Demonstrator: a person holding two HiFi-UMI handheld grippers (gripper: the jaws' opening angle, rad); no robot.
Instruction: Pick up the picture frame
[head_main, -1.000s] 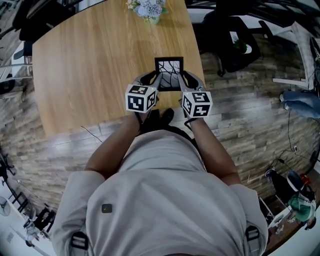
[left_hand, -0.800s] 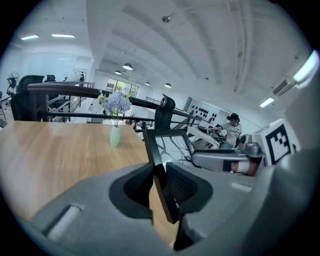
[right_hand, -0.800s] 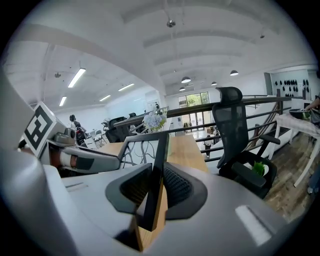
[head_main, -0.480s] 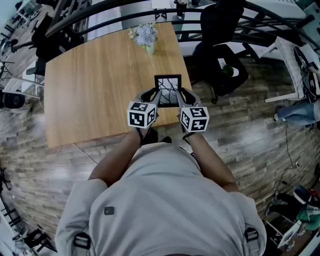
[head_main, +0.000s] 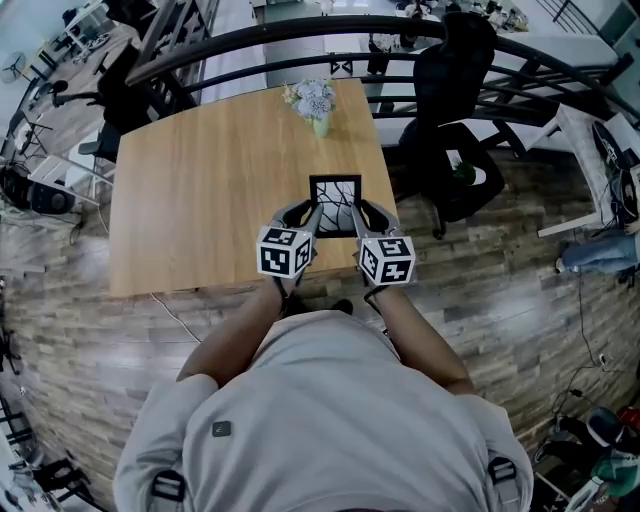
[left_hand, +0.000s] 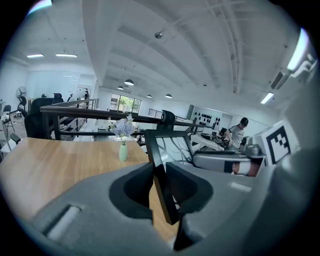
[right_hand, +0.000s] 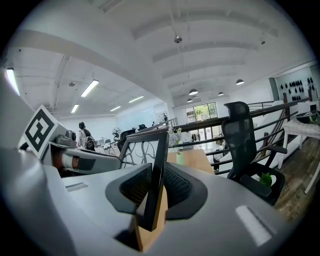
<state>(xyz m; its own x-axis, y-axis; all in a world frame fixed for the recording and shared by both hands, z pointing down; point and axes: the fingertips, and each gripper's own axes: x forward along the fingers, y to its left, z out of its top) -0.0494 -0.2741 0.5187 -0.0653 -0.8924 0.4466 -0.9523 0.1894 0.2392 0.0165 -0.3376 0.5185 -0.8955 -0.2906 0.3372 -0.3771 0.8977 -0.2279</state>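
The left gripper and the right gripper each squeeze one side of the picture frame. It has come up higher off the counter, so the pick-up looks done.

Wooden table, flower vase at its far edge — black office chair to the right.

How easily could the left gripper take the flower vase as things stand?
Probably no: the left gripper is shut on the picture frame, so its jaws are occupied, and the flower vase stands beyond it near the far edge of the table.
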